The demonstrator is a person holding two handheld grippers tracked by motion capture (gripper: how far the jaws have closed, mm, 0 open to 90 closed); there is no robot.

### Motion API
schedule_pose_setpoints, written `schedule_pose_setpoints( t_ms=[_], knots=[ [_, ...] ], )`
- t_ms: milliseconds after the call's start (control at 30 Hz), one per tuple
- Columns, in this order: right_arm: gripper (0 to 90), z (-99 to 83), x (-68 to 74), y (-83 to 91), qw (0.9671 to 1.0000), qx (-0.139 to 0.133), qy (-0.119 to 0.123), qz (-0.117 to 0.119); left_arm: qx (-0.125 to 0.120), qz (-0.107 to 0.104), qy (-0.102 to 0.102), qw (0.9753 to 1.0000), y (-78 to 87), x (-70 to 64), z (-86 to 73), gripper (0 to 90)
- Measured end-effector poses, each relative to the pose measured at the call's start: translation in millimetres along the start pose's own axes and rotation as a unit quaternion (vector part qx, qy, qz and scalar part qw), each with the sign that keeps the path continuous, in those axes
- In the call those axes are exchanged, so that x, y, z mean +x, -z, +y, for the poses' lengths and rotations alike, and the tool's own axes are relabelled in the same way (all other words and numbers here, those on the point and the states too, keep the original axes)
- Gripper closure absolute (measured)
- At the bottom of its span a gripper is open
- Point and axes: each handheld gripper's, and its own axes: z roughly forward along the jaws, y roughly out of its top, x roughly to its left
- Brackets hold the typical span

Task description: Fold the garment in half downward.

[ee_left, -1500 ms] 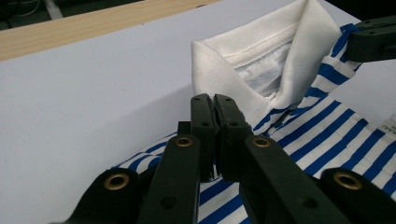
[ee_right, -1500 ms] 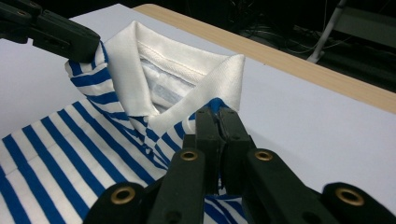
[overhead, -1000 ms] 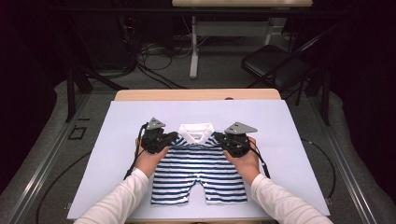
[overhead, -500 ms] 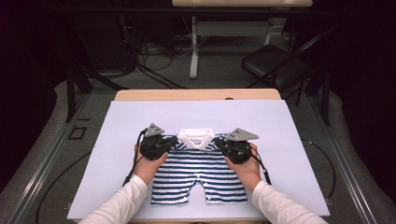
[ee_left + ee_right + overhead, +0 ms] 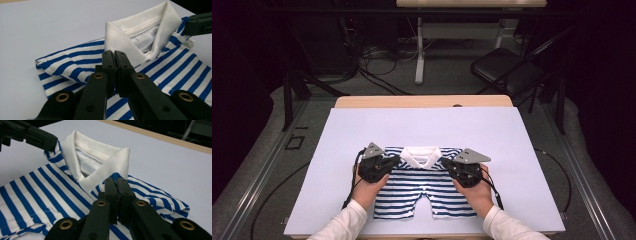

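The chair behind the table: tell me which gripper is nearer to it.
Right. The right gripper sits on the striped romper's right shoulder, on the side where the chair stands beyond the table's far right corner. The left gripper is across the white collar, farther off.

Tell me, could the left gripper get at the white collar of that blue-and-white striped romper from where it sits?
Probably yes. The left gripper sits shut on the blue-and-white striped romper right beside the white collar, with nothing between them; it would have to open first.
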Motion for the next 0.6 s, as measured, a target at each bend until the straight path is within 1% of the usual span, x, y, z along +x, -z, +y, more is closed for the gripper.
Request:
schedule_pose_setpoints(
  t_ms=[100,167,233,300,433,500,600],
  knots=[
    [88.4,-3.9,3.5,5.1,1.0,-0.004,0.001,0.002,-0.005,-0.003,0.003,1.0,3.9,-3.1,-5.1,87.6],
    [88.4,-6.2,5.0,8.5,1.0,-0.005,0.005,0.002,-0.003,-0.008,-0.003,1.0,6.6,-5.4,-7.3,87.6],
    [88.4,-8.9,7.0,12.1,1.0,-0.007,0.003,0.006,-0.005,-0.01,-0.005,0.9999,9.8,-7.9,-8.6,87.6],
    [88.4,-11.3,8.7,15.8,0.9999,-0.009,0.005,0.007,-0.009,-0.014,-0.004,0.9999,13.1,-10.3,-10.8,87.6],
    [88.4,-15.4,11.7,23.0,0.9998,-0.013,0.004,0.012,-0.006,-0.022,-0.004,0.9997,17.7,-14.0,-16.5,87.6],
    [88.4,-17.5,13.2,25.8,0.9998,-0.014,0.006,0.011,-0.007,-0.026,0.002,0.9996,20.1,-15.7,-18.2,87.6],
    [88.4,-19.5,14.9,30.8,0.9997,-0.016,0.005,0.015,-0.011,-0.03,0.003,0.9995,23.9,-18.8,-20.8,87.6]
  ],
)
